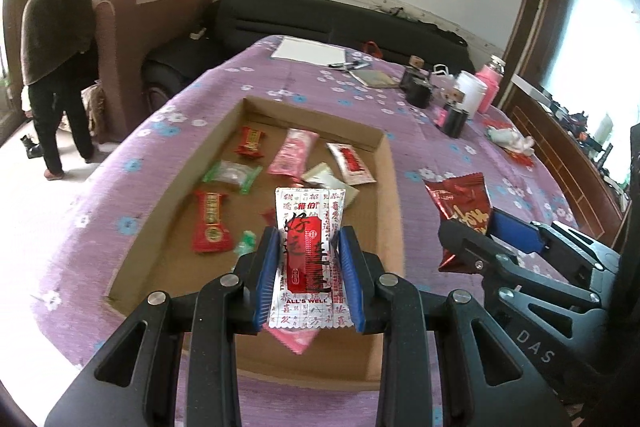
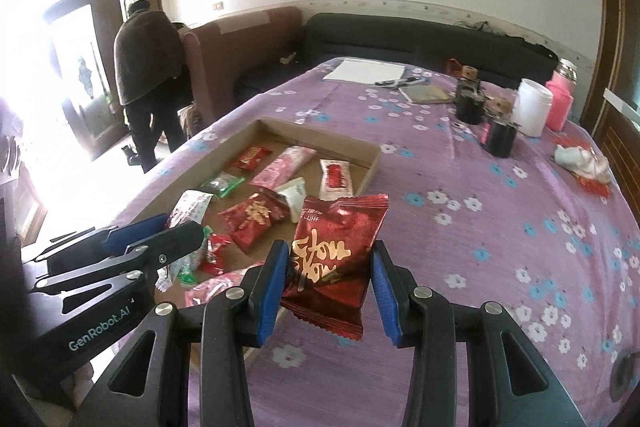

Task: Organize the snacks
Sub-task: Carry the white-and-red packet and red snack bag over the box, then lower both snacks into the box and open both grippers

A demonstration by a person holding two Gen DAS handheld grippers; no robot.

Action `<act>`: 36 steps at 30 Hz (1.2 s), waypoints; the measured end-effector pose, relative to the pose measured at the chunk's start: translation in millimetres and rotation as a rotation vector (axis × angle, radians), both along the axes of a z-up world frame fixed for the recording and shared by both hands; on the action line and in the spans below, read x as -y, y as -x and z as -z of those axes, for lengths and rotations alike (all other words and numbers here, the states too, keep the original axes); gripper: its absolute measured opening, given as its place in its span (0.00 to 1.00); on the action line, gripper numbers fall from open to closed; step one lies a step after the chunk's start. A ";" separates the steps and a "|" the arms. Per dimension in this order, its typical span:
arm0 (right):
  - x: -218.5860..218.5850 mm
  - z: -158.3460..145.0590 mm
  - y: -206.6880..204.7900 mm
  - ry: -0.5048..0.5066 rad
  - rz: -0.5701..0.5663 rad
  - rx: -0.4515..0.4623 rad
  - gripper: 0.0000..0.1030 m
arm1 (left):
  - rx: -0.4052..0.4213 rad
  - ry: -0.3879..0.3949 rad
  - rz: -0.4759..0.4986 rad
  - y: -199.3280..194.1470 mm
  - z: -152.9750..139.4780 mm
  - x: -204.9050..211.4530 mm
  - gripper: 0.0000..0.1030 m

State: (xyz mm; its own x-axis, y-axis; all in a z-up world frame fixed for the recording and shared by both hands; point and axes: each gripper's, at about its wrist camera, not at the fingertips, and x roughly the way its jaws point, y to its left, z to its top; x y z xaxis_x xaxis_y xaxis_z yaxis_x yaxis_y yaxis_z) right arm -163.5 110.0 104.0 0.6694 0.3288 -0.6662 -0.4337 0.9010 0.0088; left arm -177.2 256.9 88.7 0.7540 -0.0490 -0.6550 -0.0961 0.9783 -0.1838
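Observation:
My left gripper [image 1: 309,239] is shut on a white and red snack packet [image 1: 310,251] and holds it above the near part of the shallow cardboard tray [image 1: 390,183]. My right gripper [image 2: 330,255] is shut on a shiny red snack bag [image 2: 334,259], held above the purple cloth just right of the tray [image 2: 370,167]. The red bag also shows in the left wrist view [image 1: 464,205]. The tray holds several loose snacks: red packets [image 1: 211,221], a pink packet [image 1: 294,151], a green-ended candy [image 1: 232,173].
The table is covered by a purple flowered cloth [image 2: 500,227]. At the far right stand black cups [image 2: 500,137], a white jar [image 2: 534,107] and a pink bottle [image 2: 560,99]. Paper and pens [image 2: 364,71] lie at the back. A person [image 2: 146,67] stands near the sofa.

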 end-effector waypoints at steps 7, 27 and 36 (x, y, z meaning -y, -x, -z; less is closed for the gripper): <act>-21.1 1.1 -0.4 0.013 -0.035 -0.002 0.41 | -0.006 0.012 -0.036 1.4 3.9 -20.5 0.27; -73.5 34.3 -22.0 -0.040 -0.156 -0.132 0.41 | -0.071 0.040 -0.142 -10.3 30.1 -74.7 0.27; -85.2 50.8 -40.9 -0.033 -0.138 -0.178 0.41 | -0.114 0.039 -0.143 -23.9 46.9 -77.5 0.28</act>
